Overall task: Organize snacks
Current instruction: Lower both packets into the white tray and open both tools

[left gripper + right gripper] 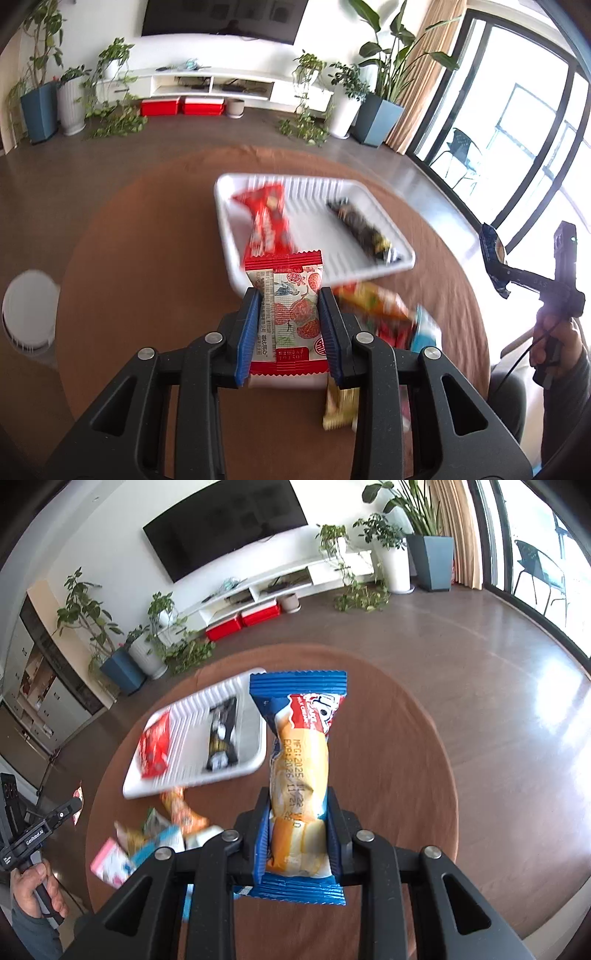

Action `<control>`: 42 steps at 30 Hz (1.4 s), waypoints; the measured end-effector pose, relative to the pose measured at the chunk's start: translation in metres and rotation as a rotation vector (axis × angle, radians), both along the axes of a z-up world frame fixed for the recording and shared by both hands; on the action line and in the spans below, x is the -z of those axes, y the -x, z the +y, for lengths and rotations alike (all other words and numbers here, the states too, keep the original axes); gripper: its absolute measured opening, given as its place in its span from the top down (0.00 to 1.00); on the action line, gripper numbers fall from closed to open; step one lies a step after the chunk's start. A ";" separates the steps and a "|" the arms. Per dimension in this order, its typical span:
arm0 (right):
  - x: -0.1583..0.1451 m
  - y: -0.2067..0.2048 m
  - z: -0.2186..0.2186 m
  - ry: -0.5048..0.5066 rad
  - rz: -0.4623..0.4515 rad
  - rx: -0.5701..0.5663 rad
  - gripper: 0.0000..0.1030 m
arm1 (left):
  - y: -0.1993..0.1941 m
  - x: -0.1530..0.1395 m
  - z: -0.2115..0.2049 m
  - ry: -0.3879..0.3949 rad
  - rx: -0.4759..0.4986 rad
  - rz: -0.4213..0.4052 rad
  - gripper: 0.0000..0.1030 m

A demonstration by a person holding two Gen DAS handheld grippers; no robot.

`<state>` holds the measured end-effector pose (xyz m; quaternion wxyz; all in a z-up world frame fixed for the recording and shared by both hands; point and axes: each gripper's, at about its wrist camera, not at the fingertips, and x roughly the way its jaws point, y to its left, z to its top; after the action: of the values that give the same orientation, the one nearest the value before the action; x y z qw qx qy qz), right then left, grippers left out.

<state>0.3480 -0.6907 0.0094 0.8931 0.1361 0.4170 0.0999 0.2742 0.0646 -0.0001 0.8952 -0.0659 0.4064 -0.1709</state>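
While both claws pinch packets, the tray's (236, 221) blurred near edge seems unobstructed.

The right gripper (297, 834) clamps a blue cake packet (299, 775) above the round table (388, 775).

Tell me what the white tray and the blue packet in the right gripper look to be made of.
White tray: apparently molded plastic, smooth with a slight sheen; its ribbed floor and rounded rim suggest this.
Blue packet: looks like thin glossy plastic film, with crimped zigzag end seals, wrinkles and a printed date; a pale cake shows through a clear part, pinched in the right gripper.
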 end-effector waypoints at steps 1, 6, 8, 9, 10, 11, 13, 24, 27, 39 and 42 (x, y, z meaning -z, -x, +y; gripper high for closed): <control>-0.005 -0.008 0.001 0.005 -0.012 -0.003 0.73 | -0.010 -0.006 -0.002 -0.002 0.010 -0.004 0.71; -0.033 -0.056 0.032 0.004 -0.069 -0.090 0.73 | -0.062 -0.024 -0.024 -0.010 0.063 -0.015 0.71; -0.039 -0.073 0.050 -0.001 -0.069 -0.132 0.73 | -0.082 -0.025 -0.036 -0.021 0.081 -0.013 0.71; -0.040 -0.083 0.063 0.002 -0.069 -0.158 0.73 | -0.093 -0.025 -0.043 -0.026 0.089 -0.011 0.71; -0.040 -0.089 0.072 0.003 -0.065 -0.179 0.73 | -0.102 -0.024 -0.048 -0.027 0.096 -0.006 0.71; -0.037 -0.098 0.087 0.005 -0.056 -0.210 0.73 | -0.114 -0.022 -0.054 -0.029 0.101 0.001 0.71; -0.032 -0.107 0.105 0.007 -0.039 -0.240 0.73 | -0.129 -0.016 -0.062 -0.027 0.107 0.016 0.71; 0.024 -0.155 0.172 0.022 0.110 -0.372 0.73 | -0.181 0.053 -0.081 -0.029 0.117 0.128 0.71; 0.035 -0.163 0.180 0.045 0.135 -0.379 0.73 | -0.186 0.066 -0.086 -0.046 0.123 0.140 0.71; 0.064 -0.167 0.190 0.124 0.189 -0.388 0.73 | -0.203 0.096 -0.103 -0.099 0.139 0.156 0.71; 0.069 -0.166 0.193 0.139 0.196 -0.390 0.73 | -0.206 0.102 -0.108 -0.122 0.142 0.159 0.71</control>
<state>0.5140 -0.4976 -0.0600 0.8194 -0.0001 0.5260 0.2280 0.4797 -0.0438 -0.1018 0.8481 0.0041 0.4893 -0.2030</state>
